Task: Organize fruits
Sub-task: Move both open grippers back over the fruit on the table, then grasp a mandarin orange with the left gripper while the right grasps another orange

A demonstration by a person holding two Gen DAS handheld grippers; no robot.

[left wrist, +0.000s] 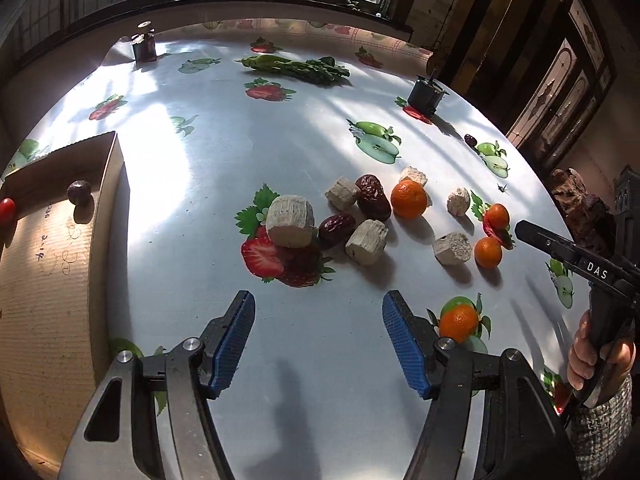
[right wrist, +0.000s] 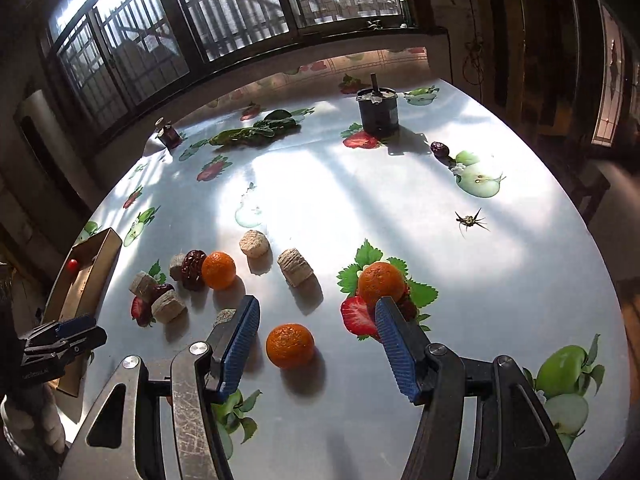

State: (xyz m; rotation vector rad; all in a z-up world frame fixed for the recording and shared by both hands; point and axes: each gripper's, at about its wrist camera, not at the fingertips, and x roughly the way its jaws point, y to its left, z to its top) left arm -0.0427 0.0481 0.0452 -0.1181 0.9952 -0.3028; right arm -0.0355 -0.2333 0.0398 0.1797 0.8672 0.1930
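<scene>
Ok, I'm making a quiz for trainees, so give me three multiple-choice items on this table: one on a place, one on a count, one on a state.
1. Where is the small red tomato? A in the cardboard box; B beside the black can; C on the greens.
2. How many oranges show in the left wrist view? A two; B four; C six.
3. How does the right gripper stand? A shut on an orange; B open, gripping nothing; C shut, empty.
Answers: A, it lies inside the box; B, four lie on the table; B, both pads stand clear of the orange between them.
</scene>
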